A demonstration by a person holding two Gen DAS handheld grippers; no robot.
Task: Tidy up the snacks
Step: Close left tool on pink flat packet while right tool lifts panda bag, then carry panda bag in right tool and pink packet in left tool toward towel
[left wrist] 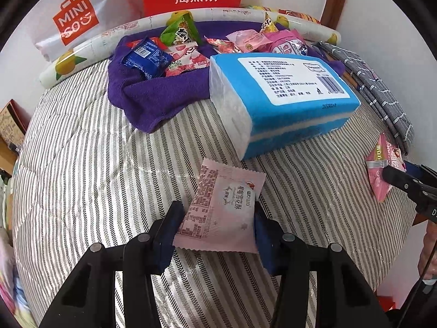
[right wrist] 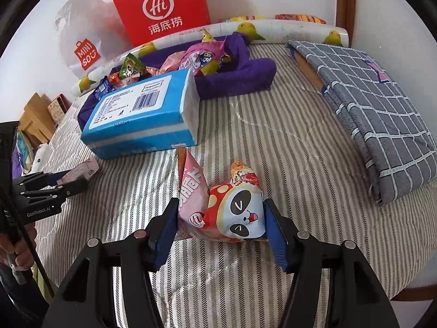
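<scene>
My left gripper (left wrist: pixel 218 214) is shut on a pale pink snack packet (left wrist: pixel 221 213) just above the striped table cover. My right gripper (right wrist: pixel 220 213) is shut on a pink and red panda snack bag (right wrist: pixel 218 207), which also shows at the right edge of the left wrist view (left wrist: pixel 382 169). The left gripper with its pink packet (right wrist: pixel 84 170) shows at the left of the right wrist view. Several loose snacks (left wrist: pixel 177 52) lie on a purple towel (left wrist: pixel 164 93) at the back, also in the right wrist view (right wrist: pixel 240 79).
A blue tissue pack (left wrist: pixel 281 101) lies mid-table in front of the towel (right wrist: pixel 142 114). A folded grey checked cloth (right wrist: pixel 377 117) lies at the right. A red paper bag (right wrist: pixel 161 5), a Miniso bag (right wrist: pixel 84 52) and a lemon-print roll (left wrist: pixel 82 60) stand along the wall.
</scene>
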